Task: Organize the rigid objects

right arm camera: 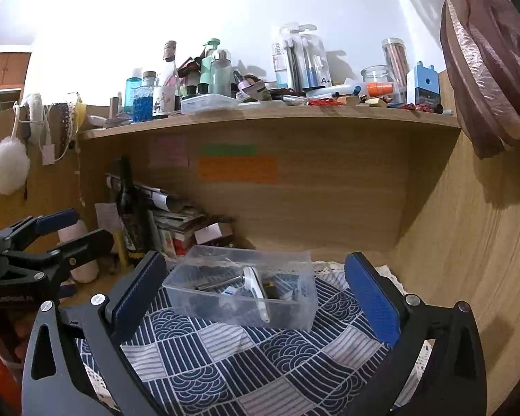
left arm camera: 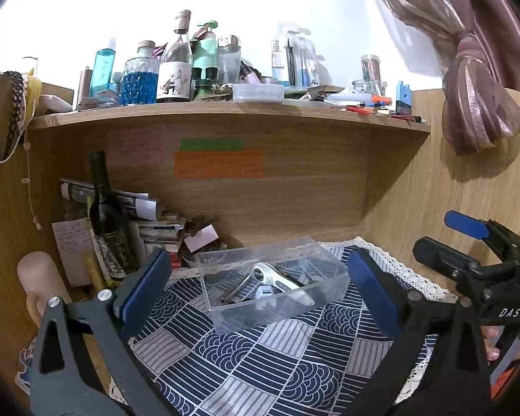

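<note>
A clear plastic box (left arm camera: 225, 319) stands on a blue patterned cloth (left arm camera: 260, 364) on the desk. In it lie a white rotary cutter (left arm camera: 277, 279), a small white and blue item (left arm camera: 264, 291) and dark metal tools. My left gripper (left arm camera: 260, 287) is open and empty, its fingers either side of the box, in front of it. My right gripper (right arm camera: 256, 287) is open and empty, also facing the box (right arm camera: 294, 315), which holds the cutter (right arm camera: 254, 287). The right gripper also shows at the right of the left wrist view (left arm camera: 443, 239). The left gripper shows at the left of the right wrist view (right arm camera: 72, 232).
A wooden shelf (left arm camera: 225, 114) above the desk carries several bottles, a clear lidded box (left arm camera: 258, 92) and pens. A dark wine bottle (left arm camera: 107, 215), rolled papers and stacked booklets stand at the back left. A curtain (left arm camera: 478, 104) hangs at the right.
</note>
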The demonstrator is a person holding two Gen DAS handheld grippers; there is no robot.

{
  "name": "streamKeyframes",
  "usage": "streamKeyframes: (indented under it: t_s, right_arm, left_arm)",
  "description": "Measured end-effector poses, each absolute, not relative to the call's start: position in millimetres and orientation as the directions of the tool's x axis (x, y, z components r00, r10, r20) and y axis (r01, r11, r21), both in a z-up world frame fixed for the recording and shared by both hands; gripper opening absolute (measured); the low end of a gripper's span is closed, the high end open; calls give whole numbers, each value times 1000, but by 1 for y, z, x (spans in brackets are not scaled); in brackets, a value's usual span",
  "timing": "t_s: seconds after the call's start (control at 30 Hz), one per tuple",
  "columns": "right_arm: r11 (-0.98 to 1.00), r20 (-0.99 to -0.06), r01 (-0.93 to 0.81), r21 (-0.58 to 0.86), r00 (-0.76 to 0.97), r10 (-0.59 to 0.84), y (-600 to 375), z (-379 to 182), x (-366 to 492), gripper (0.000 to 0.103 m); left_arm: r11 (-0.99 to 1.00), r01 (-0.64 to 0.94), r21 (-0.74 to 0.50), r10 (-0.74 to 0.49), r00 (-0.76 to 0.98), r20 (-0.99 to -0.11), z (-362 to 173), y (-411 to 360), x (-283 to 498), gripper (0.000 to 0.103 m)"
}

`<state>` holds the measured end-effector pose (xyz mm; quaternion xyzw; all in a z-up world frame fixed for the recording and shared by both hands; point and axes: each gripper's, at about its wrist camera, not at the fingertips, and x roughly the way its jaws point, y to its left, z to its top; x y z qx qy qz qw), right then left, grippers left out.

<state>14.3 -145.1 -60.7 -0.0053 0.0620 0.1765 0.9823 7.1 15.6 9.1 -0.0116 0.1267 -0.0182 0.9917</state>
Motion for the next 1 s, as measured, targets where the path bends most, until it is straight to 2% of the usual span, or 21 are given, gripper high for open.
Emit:
streamKeyframes:
  t_s: [1.0]
  right_arm:
    - [935,-122,-355,19,927,354,-142,-58,15,103]
  left_arm:
    - [999,38,-33,-46,964,-260,9,16,14,103]
